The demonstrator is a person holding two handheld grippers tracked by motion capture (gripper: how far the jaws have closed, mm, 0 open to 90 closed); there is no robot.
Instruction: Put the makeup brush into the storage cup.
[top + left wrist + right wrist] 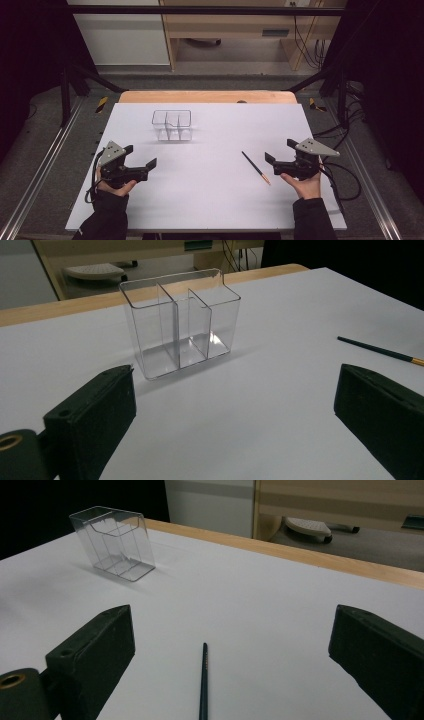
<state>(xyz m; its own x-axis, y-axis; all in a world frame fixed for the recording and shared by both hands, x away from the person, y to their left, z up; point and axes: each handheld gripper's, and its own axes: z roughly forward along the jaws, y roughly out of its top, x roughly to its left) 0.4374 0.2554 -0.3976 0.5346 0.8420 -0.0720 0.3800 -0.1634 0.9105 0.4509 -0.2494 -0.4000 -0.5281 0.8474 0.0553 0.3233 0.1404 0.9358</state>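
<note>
A clear plastic organiser (172, 125) with divided compartments stands upright and empty on the white table (210, 200), left of centre toward the back. It also appears as the organiser (181, 322) ahead of the left jaws and the organiser (113, 542) at far left. A thin dark pencil (256, 167) with an orange tip lies flat at right of centre; the same pencil (203, 680) lies between the right jaws, and the pencil (382, 351) shows at right. My left gripper (141, 156) is open over the table's left side. My right gripper (280, 151) is open just right of the pencil.
A wooden strip (207, 96) borders the table's far edge. Black frame posts (65, 75) and cables (345, 130) flank the table on both sides. Wooden furniture (240, 30) stands on the floor beyond.
</note>
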